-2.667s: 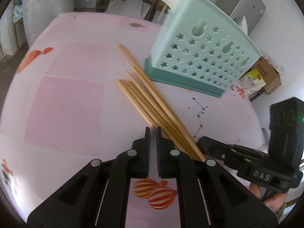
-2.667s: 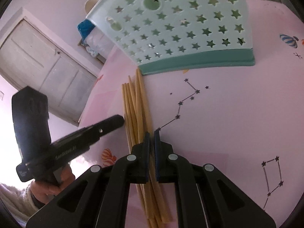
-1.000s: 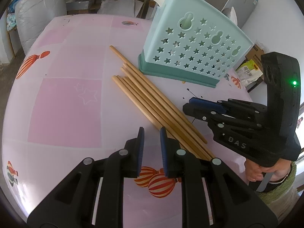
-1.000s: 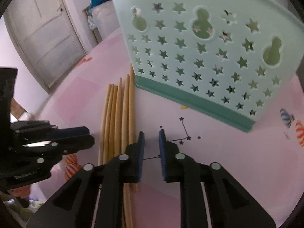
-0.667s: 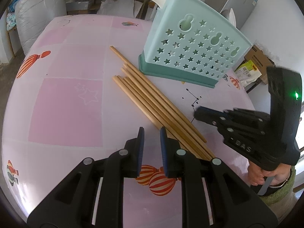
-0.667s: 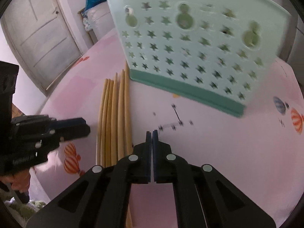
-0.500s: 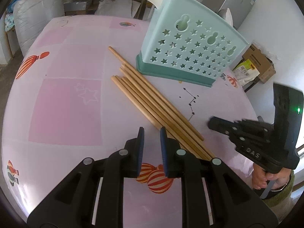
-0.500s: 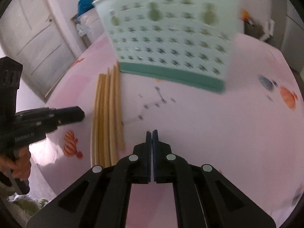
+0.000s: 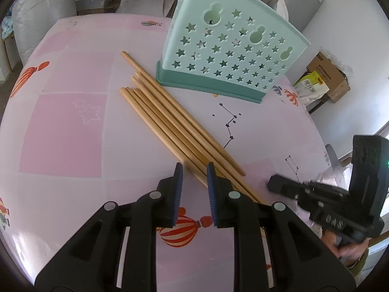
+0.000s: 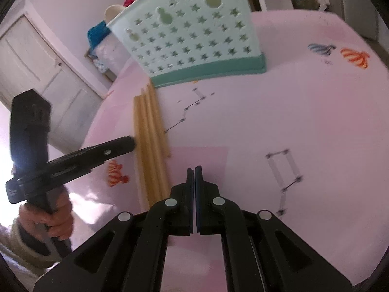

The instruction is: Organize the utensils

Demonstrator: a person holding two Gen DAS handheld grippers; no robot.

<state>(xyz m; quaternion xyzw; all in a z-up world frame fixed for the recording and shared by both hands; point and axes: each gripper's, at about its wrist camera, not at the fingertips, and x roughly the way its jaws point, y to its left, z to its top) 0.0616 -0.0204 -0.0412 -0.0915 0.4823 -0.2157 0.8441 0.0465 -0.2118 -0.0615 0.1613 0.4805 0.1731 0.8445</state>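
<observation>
Your left gripper (image 9: 194, 175) is hovering with jaws slightly parted over the near ends of the chopsticks (image 9: 175, 119), gripping nothing. Your right gripper (image 10: 195, 172) is hanging closed and empty, right of them. The chopsticks are lying on the pink table (image 9: 63, 131), just beside the mint utensil holder (image 9: 228, 56).

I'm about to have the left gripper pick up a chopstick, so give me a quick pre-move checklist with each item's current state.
1. Left gripper jaws apart with a gap: ok; they have just opened a little, nothing gripped.
2. Chopsticks lie flat on the table, none lifted: ok.
3. Chopsticks apart enough to take one alone: not ok; they lie bunched side by side.
4. Right gripper shut, empty and off to the side of the bundle: ok.
5. Utensil holder upright behind the chopsticks: ok.
6. Holder's inside free: cannot tell; the top opening is not visible.
</observation>
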